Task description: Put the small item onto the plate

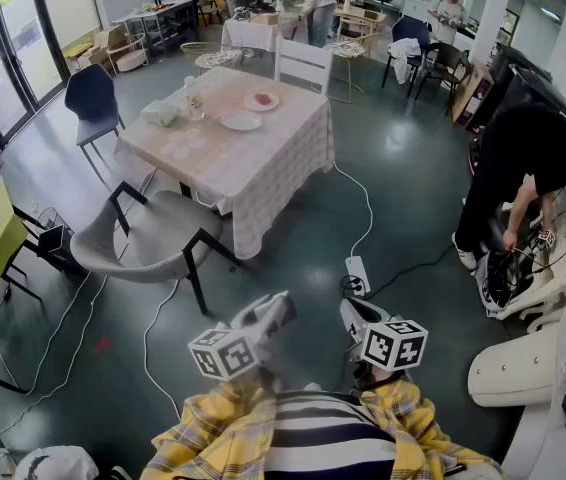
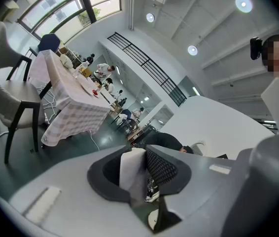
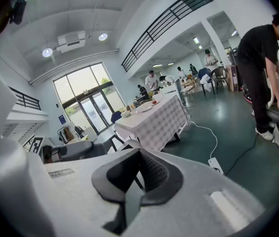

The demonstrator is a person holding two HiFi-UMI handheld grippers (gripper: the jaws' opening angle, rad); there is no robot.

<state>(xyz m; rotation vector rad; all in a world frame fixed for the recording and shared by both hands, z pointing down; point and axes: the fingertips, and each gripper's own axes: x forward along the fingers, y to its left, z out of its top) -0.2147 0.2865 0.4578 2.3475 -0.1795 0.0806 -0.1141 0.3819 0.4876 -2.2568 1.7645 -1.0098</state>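
Observation:
My left gripper is shut on a small white block, which stands upright between its dark pads. In the head view this left gripper and my right gripper are held close to my chest, far from the table. On its checked cloth lie an empty white plate and, behind it, a plate carrying something red. My right gripper is shut with nothing in it. The table lies ahead of it across the floor.
A grey chair stands at the table's near left corner, a white chair at its far side. Cables and a power strip lie on the floor between me and the table. A person bends over equipment at the right.

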